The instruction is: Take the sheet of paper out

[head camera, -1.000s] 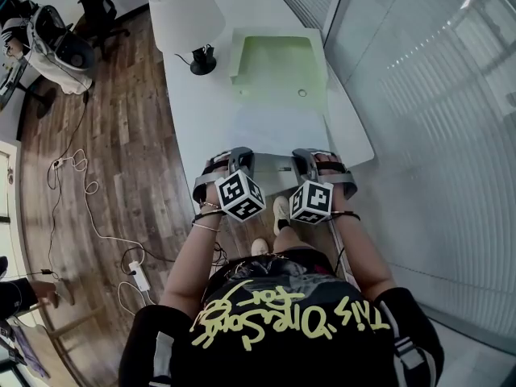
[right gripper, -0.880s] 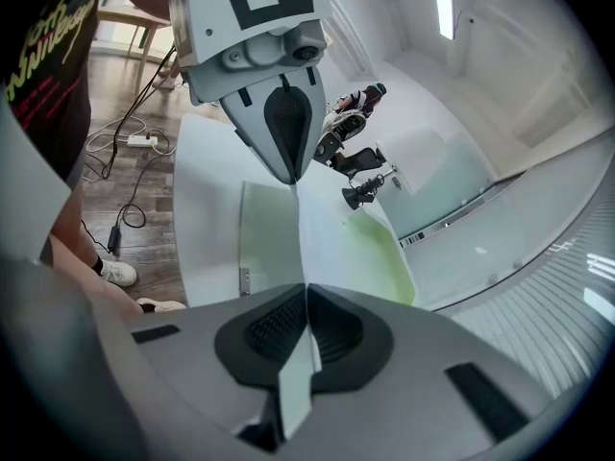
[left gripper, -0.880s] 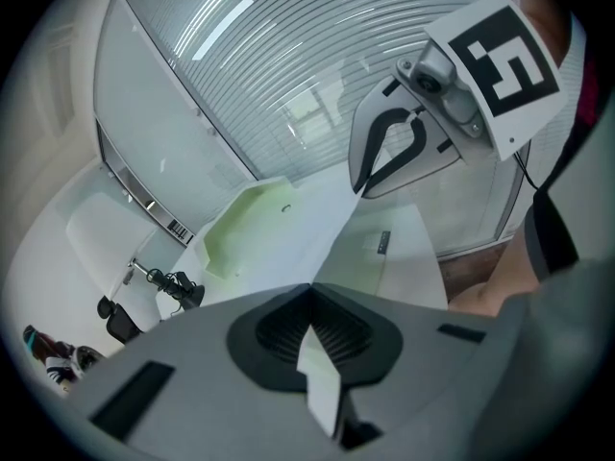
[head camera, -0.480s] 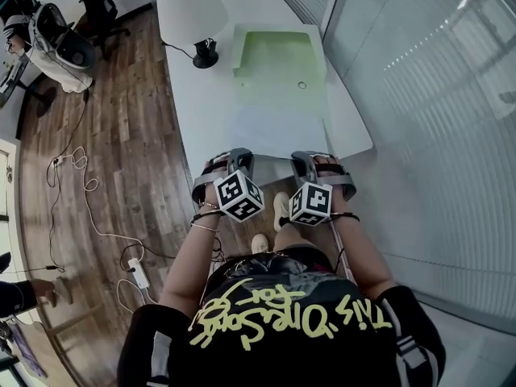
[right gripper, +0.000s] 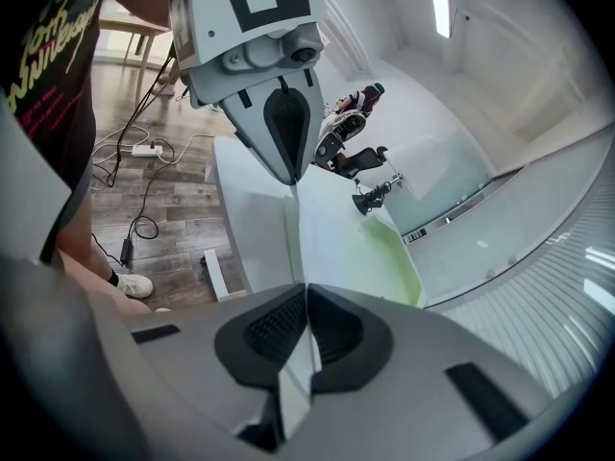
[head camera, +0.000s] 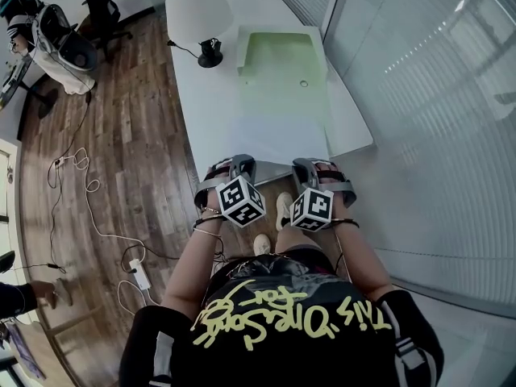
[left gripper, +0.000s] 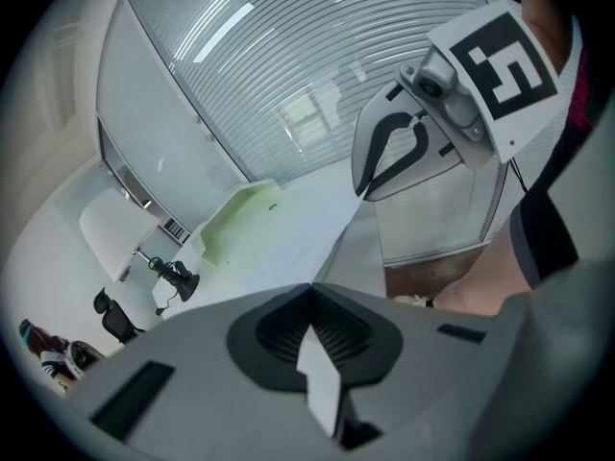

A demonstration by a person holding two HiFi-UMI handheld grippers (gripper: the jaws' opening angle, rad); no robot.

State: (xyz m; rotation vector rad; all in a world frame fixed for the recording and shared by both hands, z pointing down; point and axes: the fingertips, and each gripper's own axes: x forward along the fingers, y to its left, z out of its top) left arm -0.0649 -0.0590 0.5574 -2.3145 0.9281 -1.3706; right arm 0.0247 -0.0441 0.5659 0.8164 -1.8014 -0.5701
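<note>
A pale green tray (head camera: 278, 55) is seen on a white worktop (head camera: 210, 103), well beyond both grippers, with a white-shaded lamp (head camera: 197, 6) beside it. Most of the tray's floor is left bare. A white sheet of paper (head camera: 274, 127) is stretched from the tray's open near side back to the grippers. Whether the sheet's far end still lies inside the tray cannot be told. The sheet's near edge is pinched at one corner by the left hand-held gripper (head camera: 242, 164) and at the other by the right hand-held gripper (head camera: 306, 166). In each gripper view the jaws are closed tight on the thin paper, and a sliver of it is seen between the ribbed pads. The two grippers are held side by side at the worktop's near edge, angled downward. Compared with one second before, both grippers and the sheet's near edge have been drawn a little back toward the person, away from the tray, and both grips are unchanged.
</note>
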